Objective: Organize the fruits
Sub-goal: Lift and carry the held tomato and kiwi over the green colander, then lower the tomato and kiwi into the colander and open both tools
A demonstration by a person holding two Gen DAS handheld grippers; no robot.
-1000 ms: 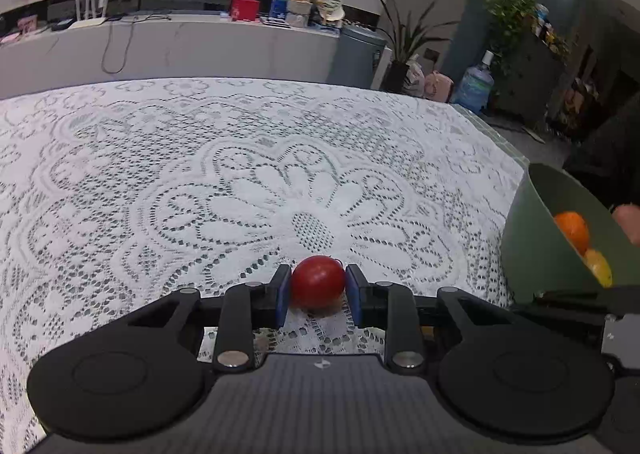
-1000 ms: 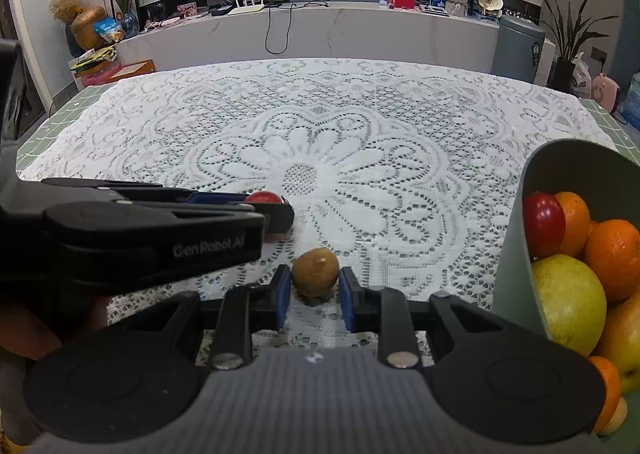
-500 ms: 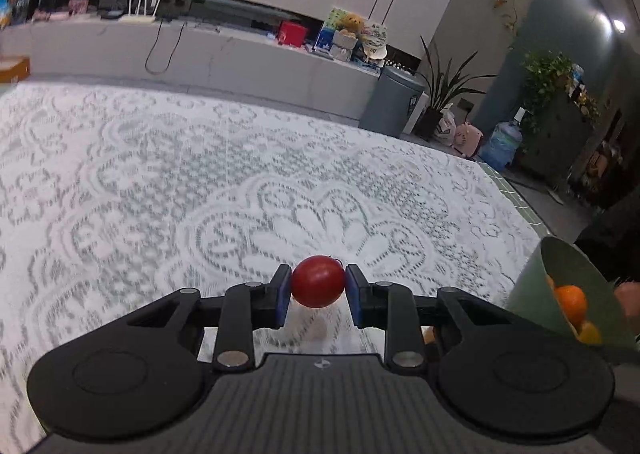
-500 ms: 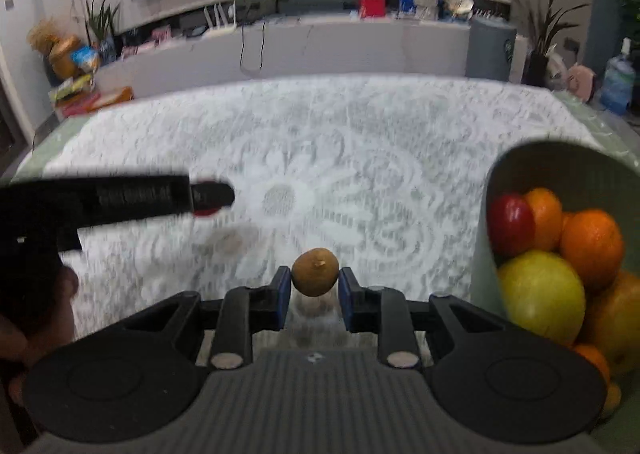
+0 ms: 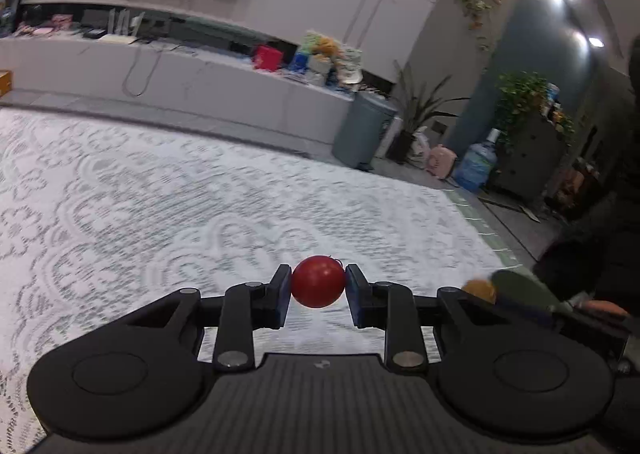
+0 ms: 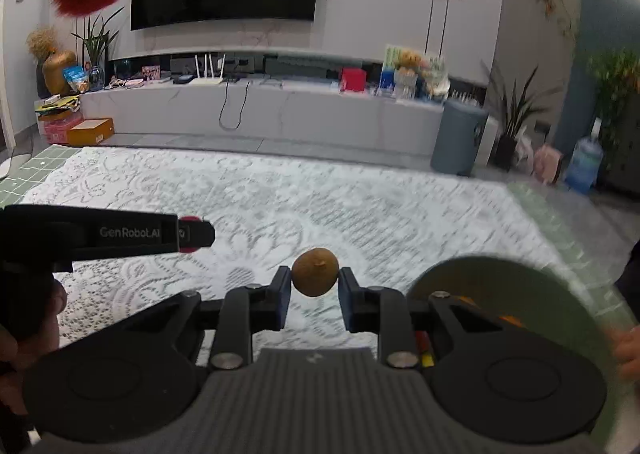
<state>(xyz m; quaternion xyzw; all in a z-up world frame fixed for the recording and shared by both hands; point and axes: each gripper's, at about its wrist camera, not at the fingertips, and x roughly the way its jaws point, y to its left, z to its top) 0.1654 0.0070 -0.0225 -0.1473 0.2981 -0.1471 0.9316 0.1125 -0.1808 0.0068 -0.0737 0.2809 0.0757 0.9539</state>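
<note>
A white lace tablecloth (image 6: 320,197) covers the table, its pattern smeared by blur in both views. At its right edge stands a green bowl (image 6: 520,286), rim tilted toward the camera; only slivers of orange fruit (image 6: 508,318) and a red-and-yellow bit show inside, behind the gripper's frame.

The left gripper (image 5: 318,288) pinches a red tomato (image 5: 318,281) between its blue pads, held above the cloth. It is smooth, glossy and nearly round, with a thin dark stem tip at the upper right.

The right gripper (image 6: 314,284) clamps a small brown fruit (image 6: 315,272), dull-skinned and slightly egg-shaped, long axis upright, with a pale scar facing the camera near the top. It too hangs clear of the cloth, left of the bowl.
</note>
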